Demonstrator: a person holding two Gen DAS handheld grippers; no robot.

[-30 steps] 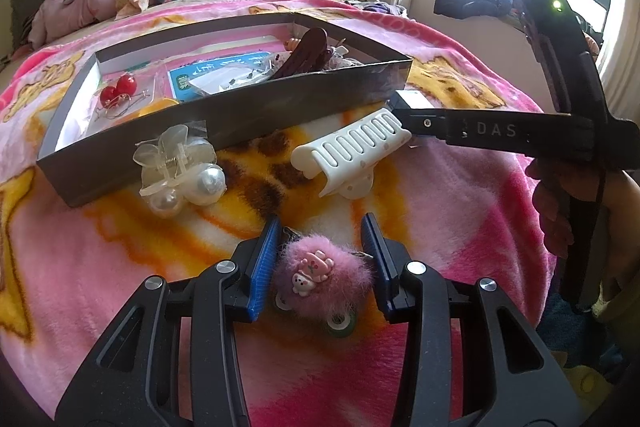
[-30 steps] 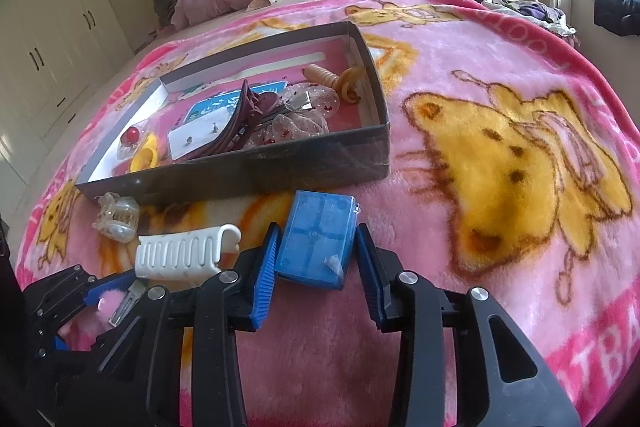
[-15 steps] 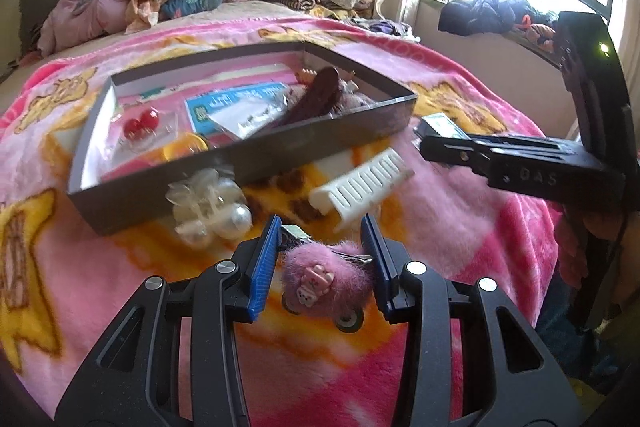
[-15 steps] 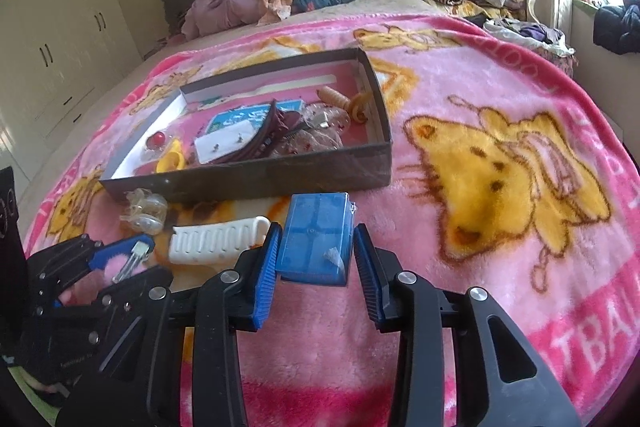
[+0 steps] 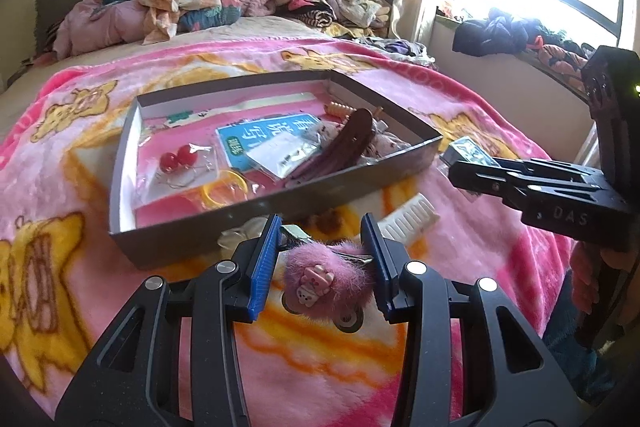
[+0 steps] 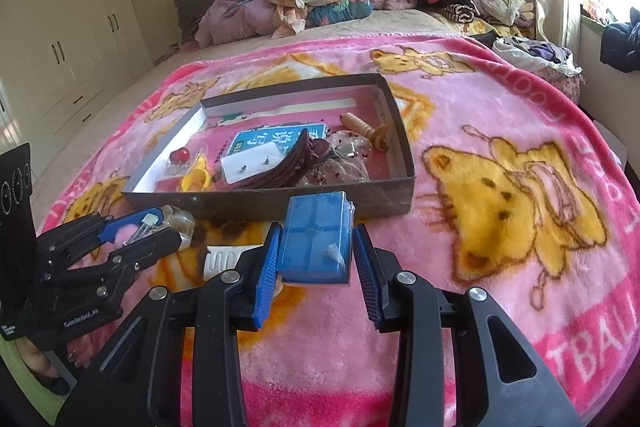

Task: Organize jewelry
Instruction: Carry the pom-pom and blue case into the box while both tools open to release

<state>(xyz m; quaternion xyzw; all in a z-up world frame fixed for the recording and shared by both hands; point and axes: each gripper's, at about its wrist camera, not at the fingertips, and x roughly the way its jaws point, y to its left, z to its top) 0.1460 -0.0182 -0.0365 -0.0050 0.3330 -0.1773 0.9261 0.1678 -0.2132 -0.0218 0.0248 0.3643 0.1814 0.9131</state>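
Pink blanket point(image 6: 480, 155), tray point(image 5: 280, 203) ahead, L jaws grip pom-pom clip point(image 5: 326, 281), R blue box point(image 6: 316, 241).

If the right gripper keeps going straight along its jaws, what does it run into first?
Most likely the near wall of the grey tray: it lies just past the blue box the right gripper holds. The gripper looks raised off the blanket, so the box might clear the rim; depth is unclear.
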